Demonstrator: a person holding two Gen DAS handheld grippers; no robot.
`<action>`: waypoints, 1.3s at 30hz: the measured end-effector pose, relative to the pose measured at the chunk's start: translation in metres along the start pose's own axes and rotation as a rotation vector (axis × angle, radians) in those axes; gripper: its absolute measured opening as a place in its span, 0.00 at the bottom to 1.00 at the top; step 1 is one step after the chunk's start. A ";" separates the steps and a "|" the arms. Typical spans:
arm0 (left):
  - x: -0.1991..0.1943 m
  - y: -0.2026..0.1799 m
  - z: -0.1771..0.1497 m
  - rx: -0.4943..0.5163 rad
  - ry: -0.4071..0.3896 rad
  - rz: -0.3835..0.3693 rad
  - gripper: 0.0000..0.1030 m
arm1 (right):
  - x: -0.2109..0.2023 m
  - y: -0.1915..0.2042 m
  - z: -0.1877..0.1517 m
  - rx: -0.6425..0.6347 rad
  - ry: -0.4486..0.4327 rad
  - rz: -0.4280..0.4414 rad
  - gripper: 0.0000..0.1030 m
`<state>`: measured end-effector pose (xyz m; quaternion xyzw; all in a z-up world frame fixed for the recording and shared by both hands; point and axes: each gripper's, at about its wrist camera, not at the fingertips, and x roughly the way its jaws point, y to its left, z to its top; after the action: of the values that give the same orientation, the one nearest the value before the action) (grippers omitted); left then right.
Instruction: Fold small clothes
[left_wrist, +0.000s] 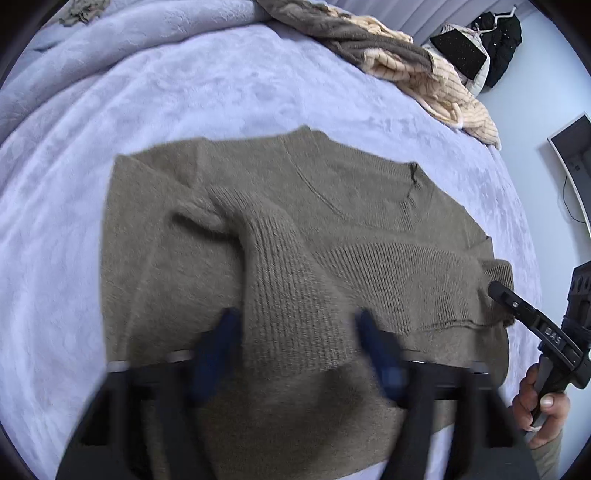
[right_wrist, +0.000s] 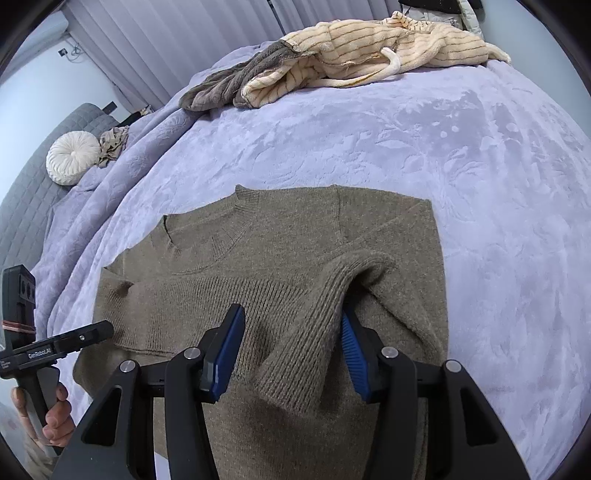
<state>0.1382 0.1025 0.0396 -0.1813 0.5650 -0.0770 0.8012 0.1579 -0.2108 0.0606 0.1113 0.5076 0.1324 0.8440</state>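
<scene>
An olive-brown knit sweater (left_wrist: 332, 206) lies flat on the lilac bedspread, collar away from me; it also shows in the right wrist view (right_wrist: 280, 236). Both sleeves are folded across the body. In the left wrist view, my left gripper (left_wrist: 295, 332) is open, blurred, its blue pads either side of a ribbed sleeve (left_wrist: 280, 280). In the right wrist view, my right gripper (right_wrist: 291, 332) is open, straddling a ribbed sleeve cuff (right_wrist: 295, 369) that lies loose between the pads. Each gripper appears at the other view's edge: the right one (left_wrist: 517, 306) and the left one (right_wrist: 81, 338), their jaws unclear there.
A cream striped fleece and a grey garment (right_wrist: 332, 62) are heaped at the bed's far side. A round white cushion (right_wrist: 72, 157) sits on a grey sofa at left. A monitor (left_wrist: 572, 155) and black clothes (left_wrist: 498, 48) stand beyond the bed. The lilac bedspread (right_wrist: 480, 184) surrounds the sweater.
</scene>
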 end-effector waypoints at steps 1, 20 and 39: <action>0.001 -0.001 -0.001 0.003 0.007 -0.002 0.29 | 0.001 0.000 -0.001 -0.002 0.013 0.000 0.25; -0.009 0.011 0.082 -0.167 -0.148 -0.037 0.89 | 0.033 -0.040 0.070 0.318 -0.026 0.205 0.20; 0.031 -0.039 0.059 0.189 -0.181 0.249 0.93 | 0.046 0.051 0.060 -0.267 -0.076 -0.206 0.67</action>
<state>0.2075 0.0686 0.0444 -0.0401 0.4988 -0.0131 0.8657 0.2260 -0.1510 0.0664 -0.0498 0.4621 0.1071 0.8789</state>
